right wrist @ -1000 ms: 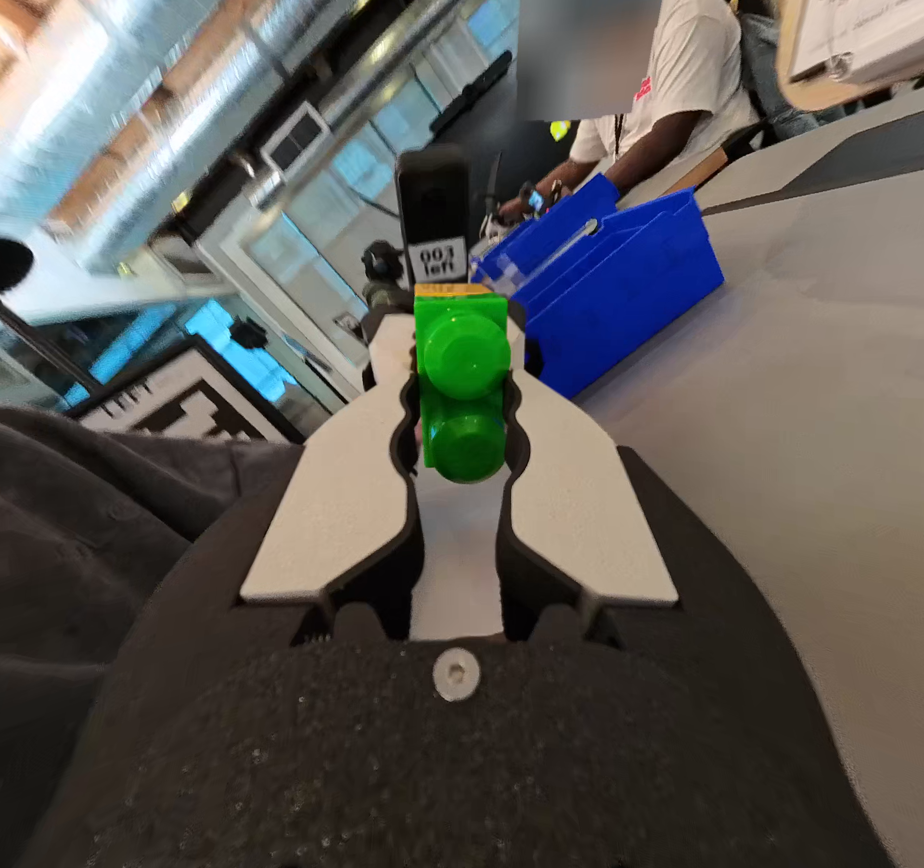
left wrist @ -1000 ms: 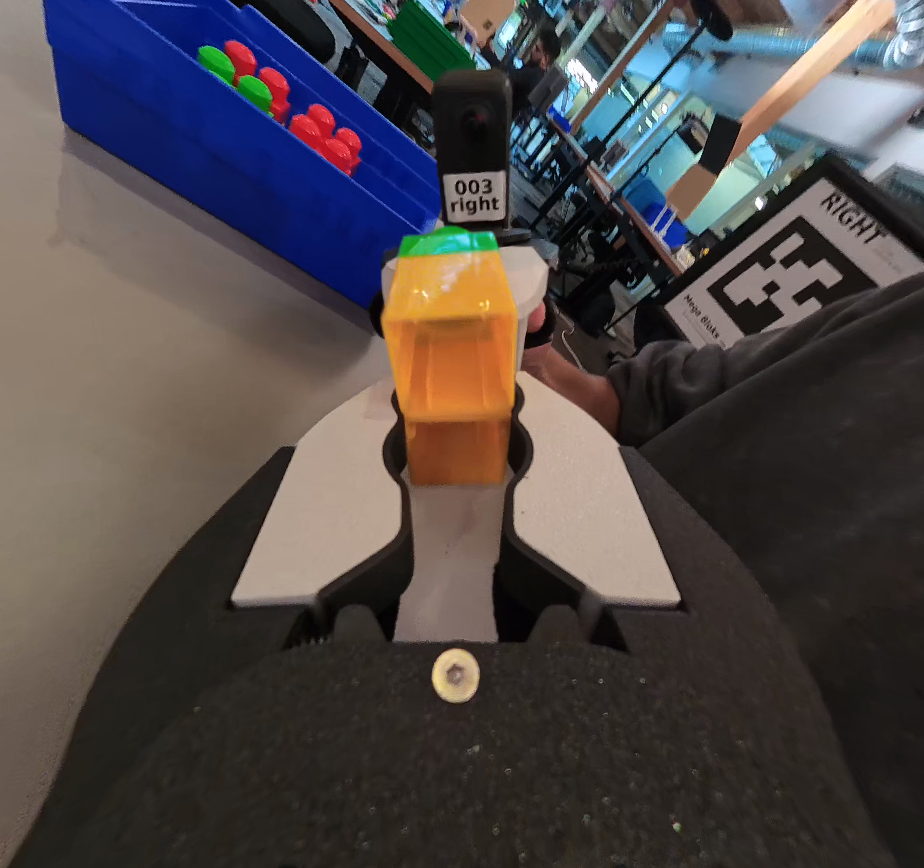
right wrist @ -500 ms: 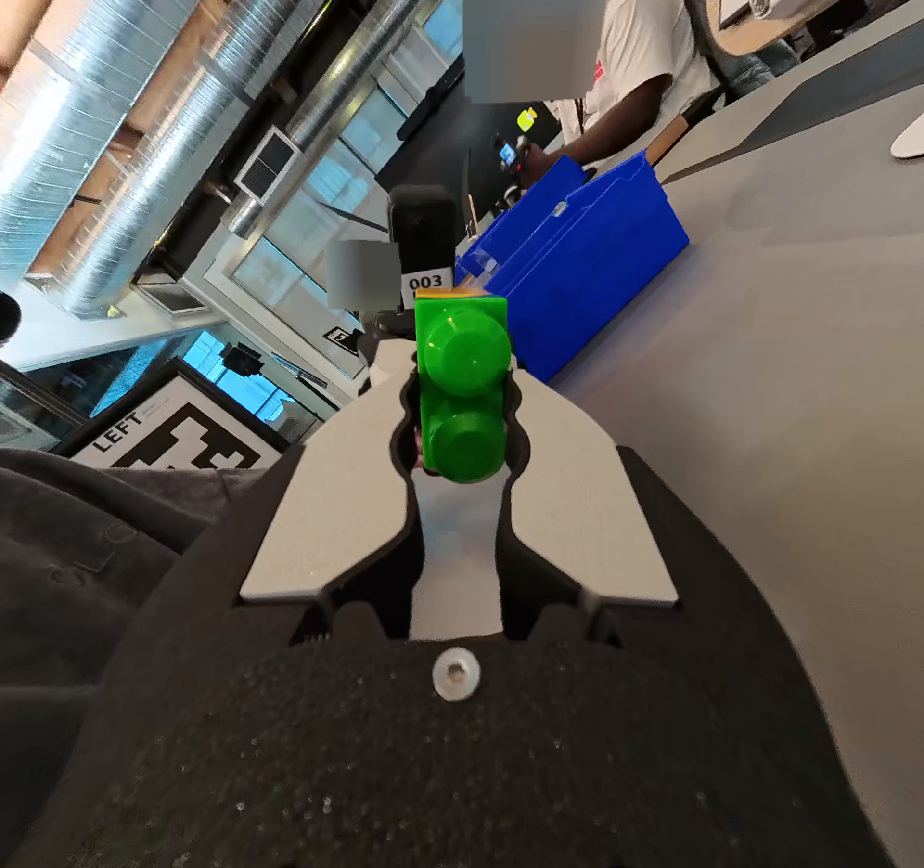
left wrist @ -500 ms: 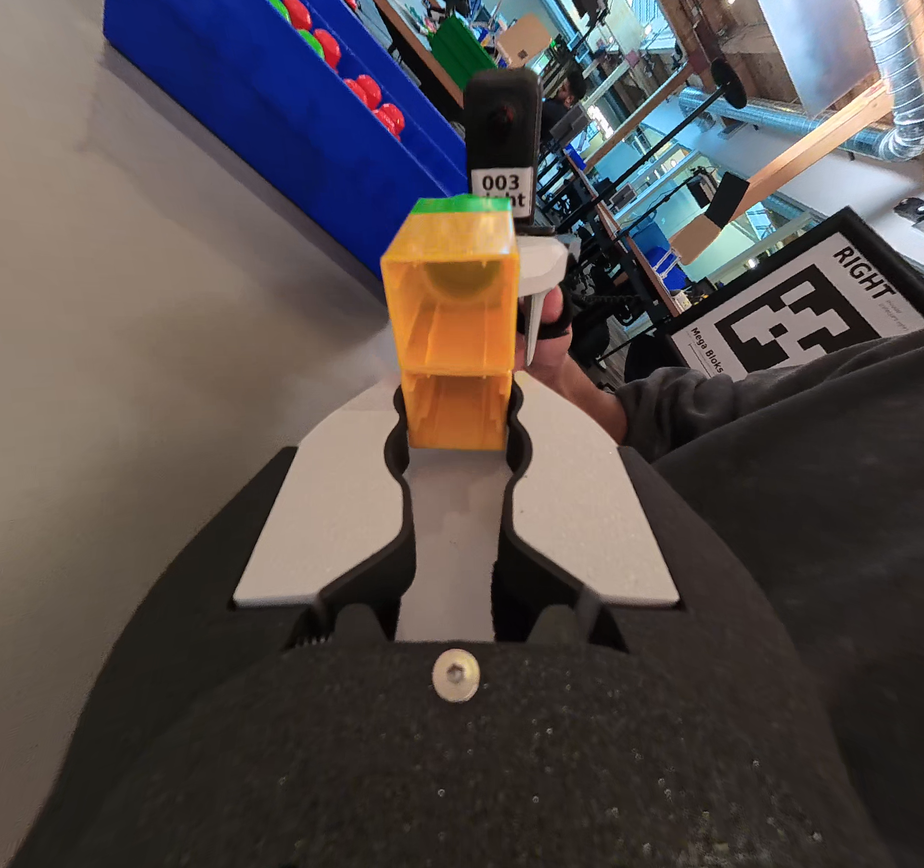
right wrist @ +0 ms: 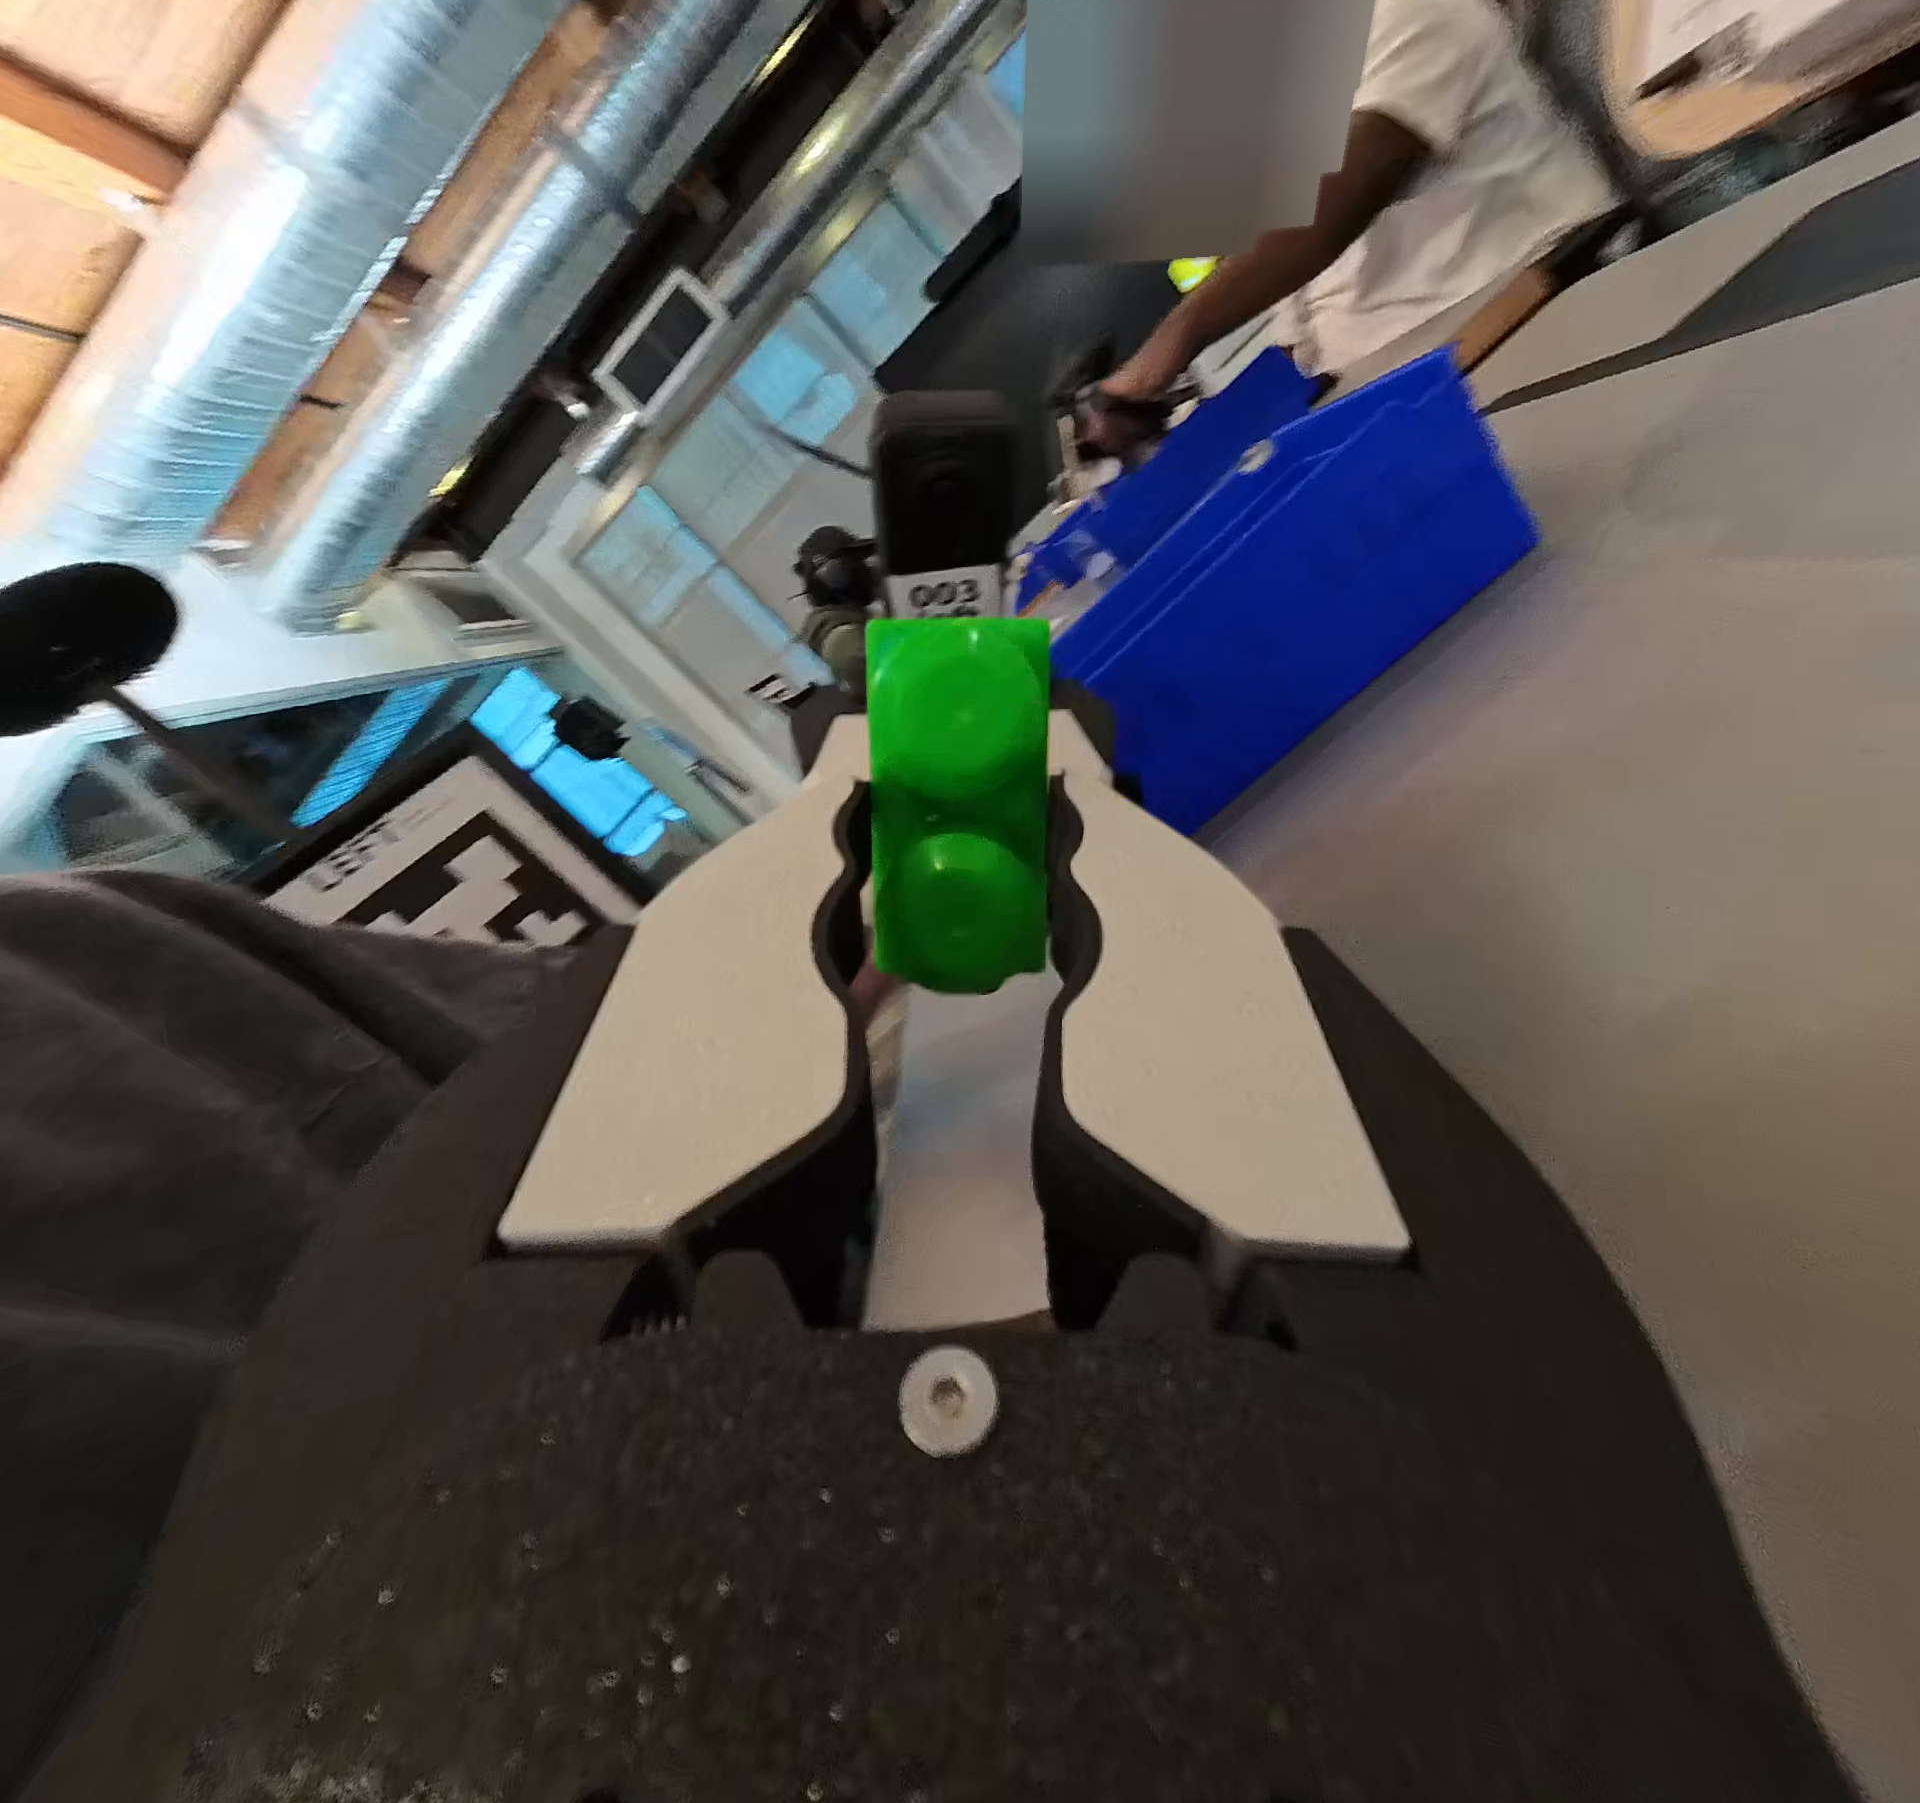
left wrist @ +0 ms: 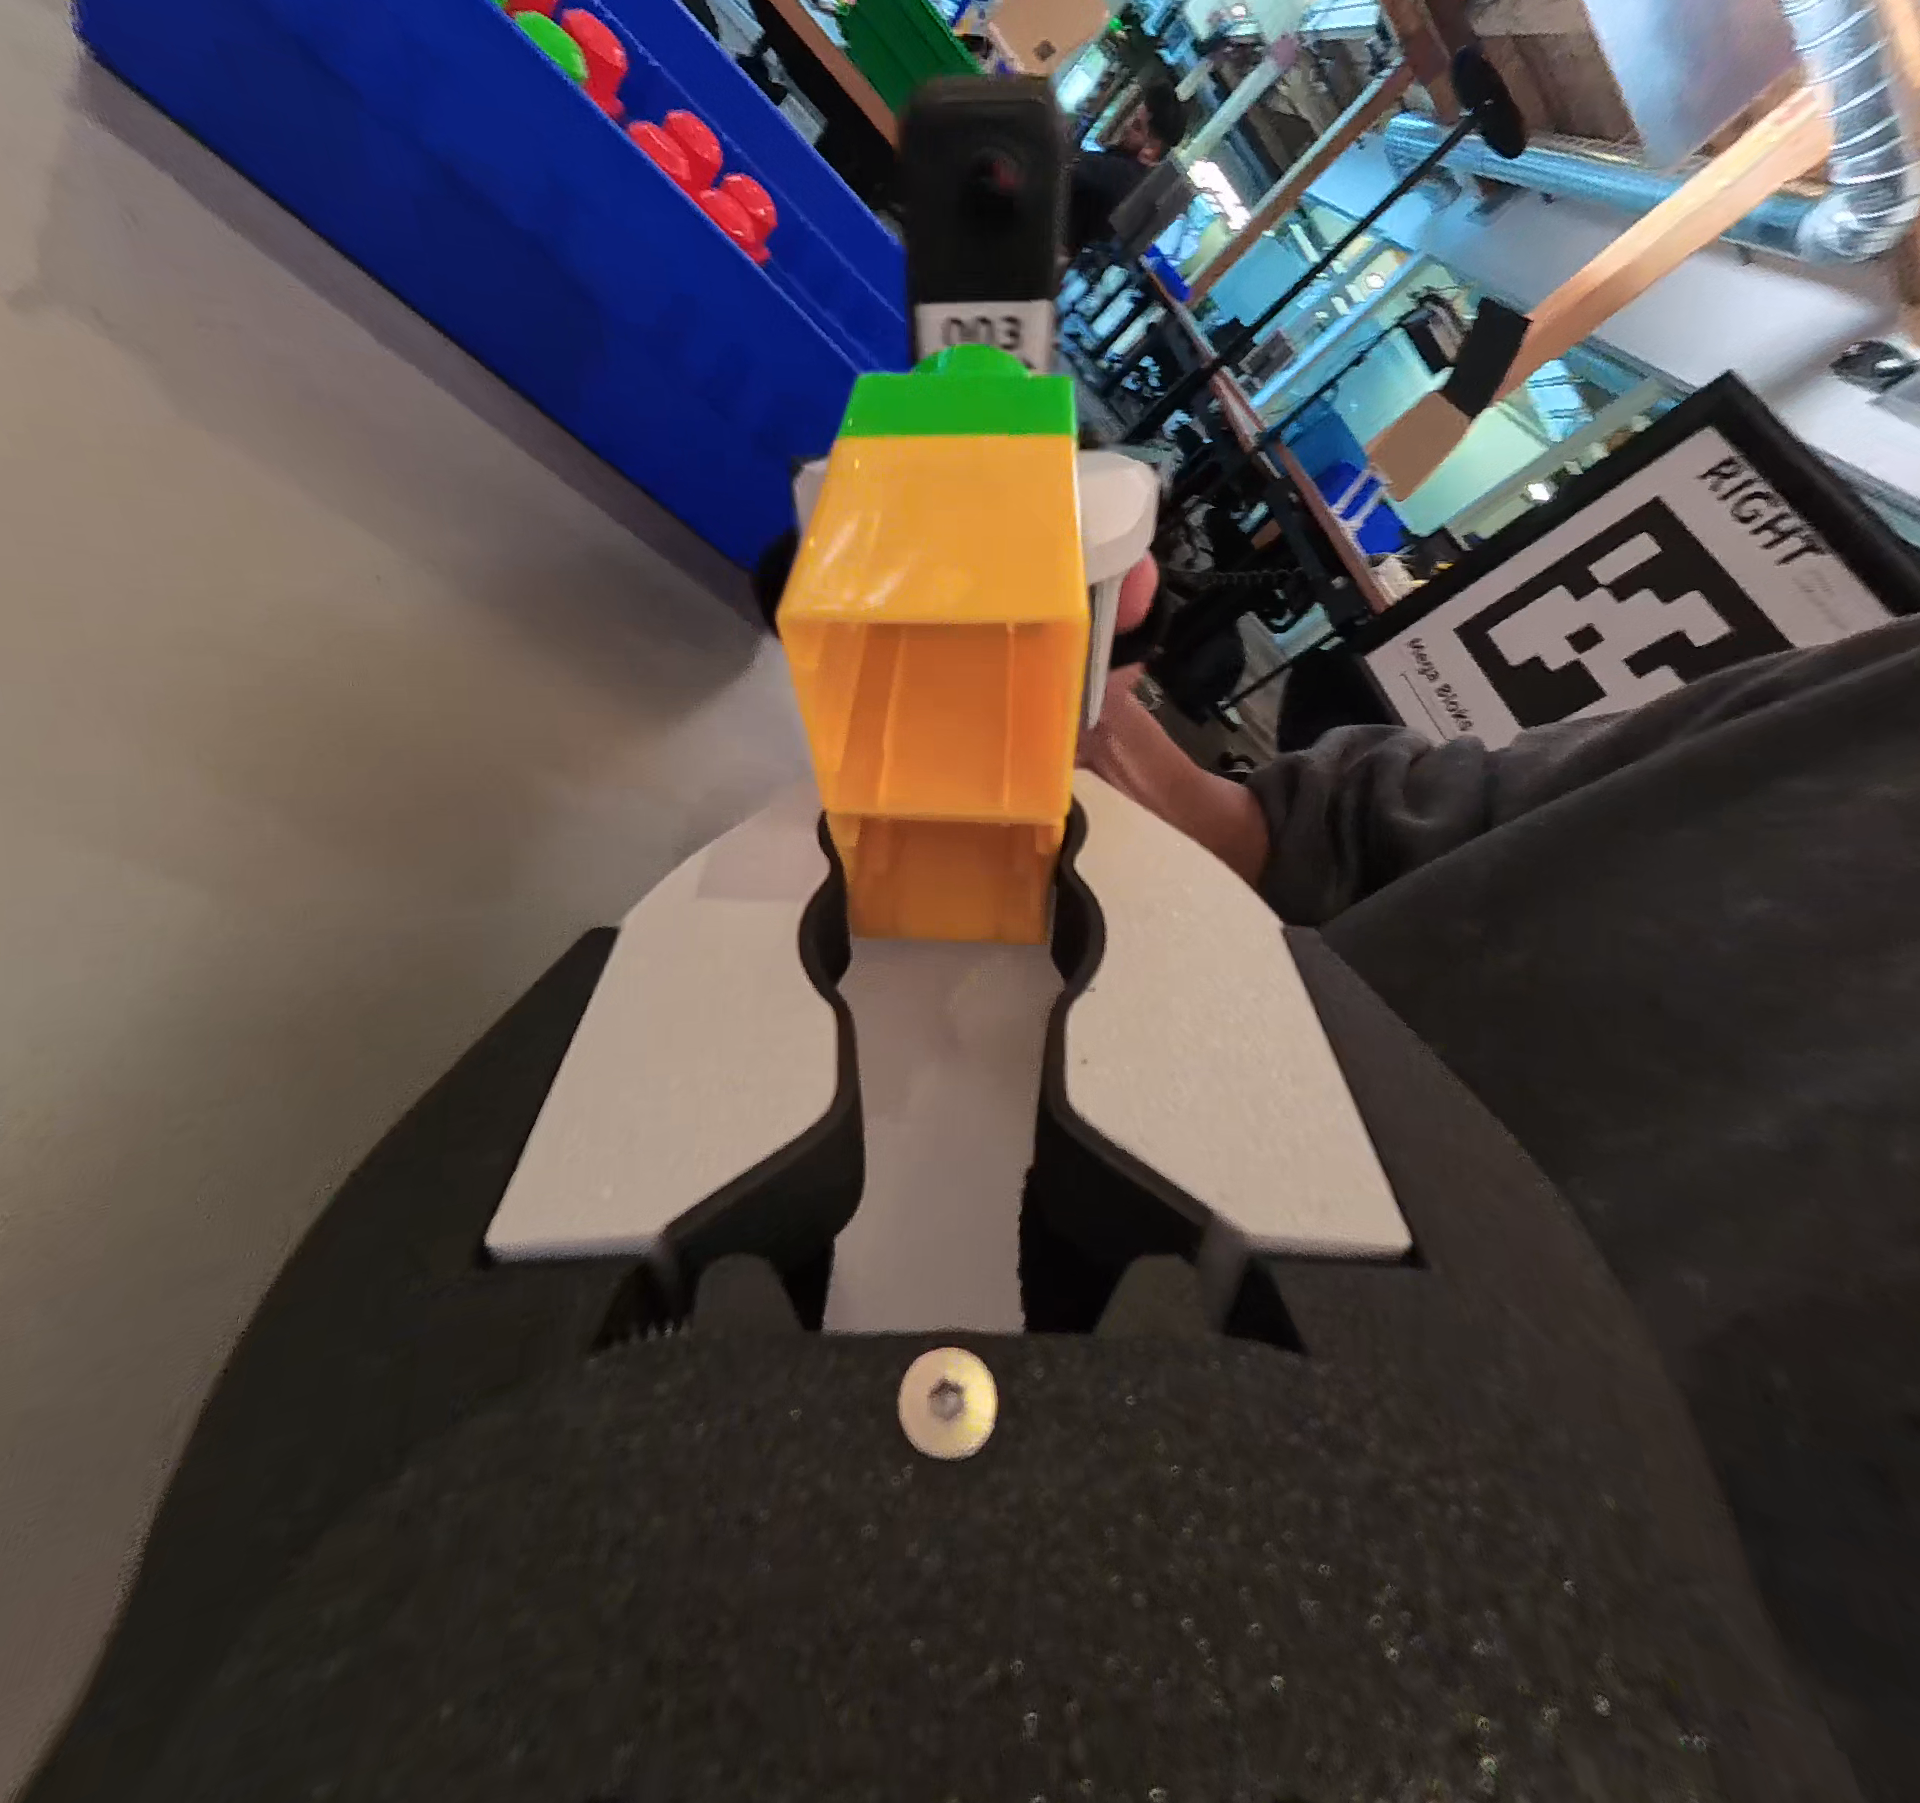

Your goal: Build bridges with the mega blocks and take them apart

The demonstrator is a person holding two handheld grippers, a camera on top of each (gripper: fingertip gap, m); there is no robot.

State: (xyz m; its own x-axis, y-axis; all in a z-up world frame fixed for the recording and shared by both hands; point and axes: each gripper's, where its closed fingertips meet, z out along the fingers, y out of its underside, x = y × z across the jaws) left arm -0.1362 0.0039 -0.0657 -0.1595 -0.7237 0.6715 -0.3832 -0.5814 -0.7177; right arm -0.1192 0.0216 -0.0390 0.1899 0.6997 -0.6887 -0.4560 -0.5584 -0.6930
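Note:
My left gripper [left wrist: 948, 880] is shut on a yellow block [left wrist: 940, 704], seen from its hollow underside. A green block [left wrist: 961, 403] is joined to the yellow block's far end. My right gripper [right wrist: 956, 891] is shut on that green block [right wrist: 956, 797], whose two studs face the right wrist camera. The two grippers face each other and hold the joined pair in the air above the grey table [left wrist: 312, 766]. The right gripper's white fingers [left wrist: 1117, 517] and a hand show behind the blocks in the left wrist view. The left gripper's camera [right wrist: 940, 496] shows behind the green block.
A blue bin [left wrist: 468, 226] with red and green blocks [left wrist: 665, 153] stands on the table at the far left. It also shows in the right wrist view [right wrist: 1299, 631]. A dark sleeve [left wrist: 1558, 870] lies at the right. A marker board [left wrist: 1662, 590] stands behind. A person in a white shirt [right wrist: 1455, 153] is beyond the table. My left and right fingertips are right by each other.
Both grippers have tilted while holding the joined blocks; the green block's end now shows more above the yellow one, and the background has shifted in both views.

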